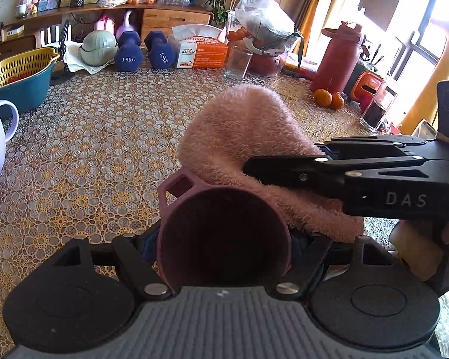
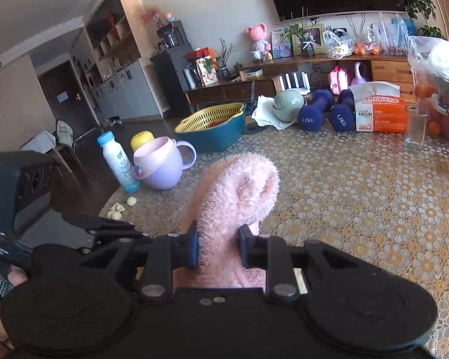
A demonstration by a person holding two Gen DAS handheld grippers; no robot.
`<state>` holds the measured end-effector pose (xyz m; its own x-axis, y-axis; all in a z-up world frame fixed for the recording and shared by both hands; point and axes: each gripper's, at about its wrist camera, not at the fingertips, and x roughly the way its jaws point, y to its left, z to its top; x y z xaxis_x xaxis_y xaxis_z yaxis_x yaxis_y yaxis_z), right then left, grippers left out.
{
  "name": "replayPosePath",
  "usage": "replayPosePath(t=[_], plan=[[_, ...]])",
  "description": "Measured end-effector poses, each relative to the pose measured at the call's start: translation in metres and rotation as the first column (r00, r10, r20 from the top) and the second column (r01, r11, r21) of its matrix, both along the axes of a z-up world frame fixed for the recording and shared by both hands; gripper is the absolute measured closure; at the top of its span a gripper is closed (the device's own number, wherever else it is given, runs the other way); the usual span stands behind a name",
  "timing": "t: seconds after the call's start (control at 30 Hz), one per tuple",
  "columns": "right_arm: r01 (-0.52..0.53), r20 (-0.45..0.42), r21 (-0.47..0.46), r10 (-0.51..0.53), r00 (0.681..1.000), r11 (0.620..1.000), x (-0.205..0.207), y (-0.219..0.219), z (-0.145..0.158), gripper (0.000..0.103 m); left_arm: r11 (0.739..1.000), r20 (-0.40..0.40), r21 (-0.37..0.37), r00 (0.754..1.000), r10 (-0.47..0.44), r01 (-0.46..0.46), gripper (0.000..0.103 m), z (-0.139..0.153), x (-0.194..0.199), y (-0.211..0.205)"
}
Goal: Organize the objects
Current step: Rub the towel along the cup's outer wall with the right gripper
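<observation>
The left gripper (image 1: 224,239) was closed around a mauve cup (image 1: 224,239) at lower centre. The right gripper (image 2: 218,246) pinched a pink towel (image 2: 239,191) mid-frame, draped beside the cup's rim.

The fuzzy pink towel (image 1: 248,137) is a soft salmon pink, paler and rosier in the right wrist view (image 2: 239,191). The round plastic cup (image 1: 224,236) is dusty mauve with a dark maroon inside. The lace-patterned tablecloth (image 1: 89,149) shows golden-yellow flowers and pale grey-white circles. Two hexagonal dumbbells (image 1: 143,49) are navy blue with white "1.5KG" lettering. The slotted colander (image 2: 209,118) is yellow, sitting in a teal basin. The handled mug (image 2: 161,166) is lilac with a pink rim. The tissue pack (image 2: 380,113) is white and orange. The tall bottle (image 1: 336,59) is brick red.
</observation>
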<state>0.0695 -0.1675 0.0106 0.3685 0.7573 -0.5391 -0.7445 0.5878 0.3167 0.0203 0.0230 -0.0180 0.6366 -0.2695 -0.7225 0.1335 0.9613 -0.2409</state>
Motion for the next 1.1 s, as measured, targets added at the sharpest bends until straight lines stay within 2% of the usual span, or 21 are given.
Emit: replayPosePath(t=[0.13, 0.37, 0.47, 0.6, 0.83, 0.97, 1.1], plan=[[0.017, -0.058, -0.001, -0.017, 0.998, 1.000, 0.011, -0.001, -0.012, 0.078, 1.000, -0.004, -0.001, 1.000, 0.000, 0.000, 0.025, 0.001, 0.002, 0.000], [0.073, -0.111, -0.062, -0.080, 0.991, 0.995, 0.021, -0.008, -0.042, 0.078, 1.000, -0.011, 0.000, 1.000, 0.004, -0.004, 0.025, 0.001, 0.005, -0.001], [0.097, -0.153, -0.029, -0.100, 0.983, 0.995, 0.024, -0.017, -0.049, 0.078, 1.000, -0.012, 0.004, 1.000, 0.002, -0.002, 0.025, 0.001, 0.006, -0.001], [0.135, -0.107, -0.044, -0.139, 0.985, 0.990, 0.018, -0.024, -0.043, 0.079, 1.000, -0.030, -0.020, 0.999, 0.018, -0.019, 0.025, 0.001, 0.009, 0.003], [0.251, -0.027, -0.005, -0.251, 0.968, 0.968, -0.002, -0.047, -0.023, 0.078, 0.981, -0.123, -0.153, 0.988, 0.098, -0.116, 0.025, -0.005, 0.022, 0.029], [0.302, -0.054, 0.030, -0.300, 0.952, 0.953, -0.013, -0.055, -0.017, 0.078, 0.960, -0.181, -0.219, 0.974, 0.138, -0.177, 0.025, -0.008, 0.027, 0.042], [0.250, -0.089, 0.082, -0.243, 0.966, 0.965, -0.028, -0.044, -0.013, 0.078, 0.957, -0.190, -0.221, 0.971, 0.148, -0.189, 0.025, -0.008, 0.027, 0.042]])
